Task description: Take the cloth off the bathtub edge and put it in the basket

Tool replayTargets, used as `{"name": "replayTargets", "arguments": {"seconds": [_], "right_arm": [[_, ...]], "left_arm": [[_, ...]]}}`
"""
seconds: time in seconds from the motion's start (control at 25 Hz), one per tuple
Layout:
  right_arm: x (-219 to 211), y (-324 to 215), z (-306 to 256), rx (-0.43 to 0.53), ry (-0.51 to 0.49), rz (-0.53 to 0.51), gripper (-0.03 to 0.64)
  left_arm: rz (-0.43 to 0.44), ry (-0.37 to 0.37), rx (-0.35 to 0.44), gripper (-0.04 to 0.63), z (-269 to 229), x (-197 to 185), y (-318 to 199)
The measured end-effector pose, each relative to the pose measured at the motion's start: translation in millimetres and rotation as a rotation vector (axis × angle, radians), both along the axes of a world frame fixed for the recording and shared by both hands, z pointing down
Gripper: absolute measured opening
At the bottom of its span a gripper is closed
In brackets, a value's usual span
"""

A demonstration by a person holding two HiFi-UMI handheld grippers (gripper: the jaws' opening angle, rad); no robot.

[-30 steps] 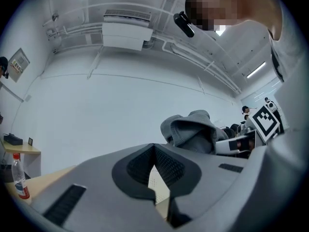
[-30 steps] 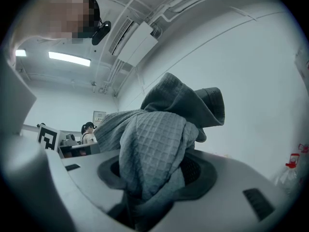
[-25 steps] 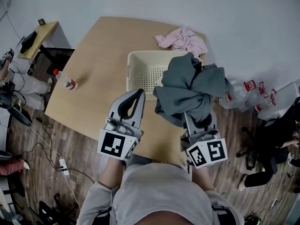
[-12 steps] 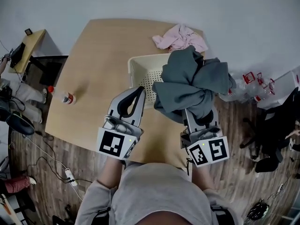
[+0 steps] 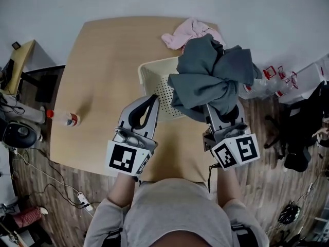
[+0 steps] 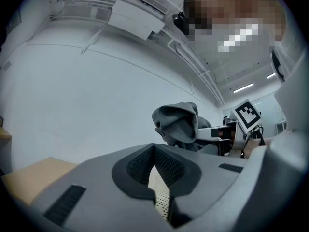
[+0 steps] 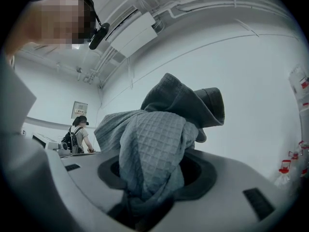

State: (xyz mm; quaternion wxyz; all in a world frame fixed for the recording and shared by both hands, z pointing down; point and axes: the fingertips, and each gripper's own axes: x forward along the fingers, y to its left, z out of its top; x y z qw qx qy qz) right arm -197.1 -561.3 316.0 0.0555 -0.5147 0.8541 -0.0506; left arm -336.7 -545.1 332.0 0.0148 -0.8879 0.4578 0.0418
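A bunched grey cloth hangs from my right gripper, whose jaws are shut on it. It hovers over the right side of the cream perforated basket on the wooden table. In the right gripper view the waffle-weave cloth fills the space between the jaws of the right gripper. My left gripper is shut with nothing in it, its tips at the basket's near left wall. The left gripper view shows the left gripper with jaws together, a sliver of the basket beyond, and the grey cloth to the right.
A pink cloth lies on the table beyond the basket. A small bottle lies near the table's left edge. Plastic bottles stand on the floor at the right. A person stands far off in the right gripper view.
My right gripper has carried the grey cloth a little farther from me, over the basket's right side. The left gripper has kept its place by the basket. The head camera's view has shifted.
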Motion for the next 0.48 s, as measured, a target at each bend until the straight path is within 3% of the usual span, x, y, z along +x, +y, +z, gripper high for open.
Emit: {"name": "replayTargets", "arguments": {"seconds": [0.2,0.48], "right_arm": [[-5,-27,22,-0.056,0.041,0.007,0.218],[-29,-65,66,-0.165,0.195,-0.046,0.218]], "left_arm": [[0.018,0.024,-0.03,-0.003,14,-7,-8],[0.019,0.052,-0.069,-0.003,29,-21,-18]]}}
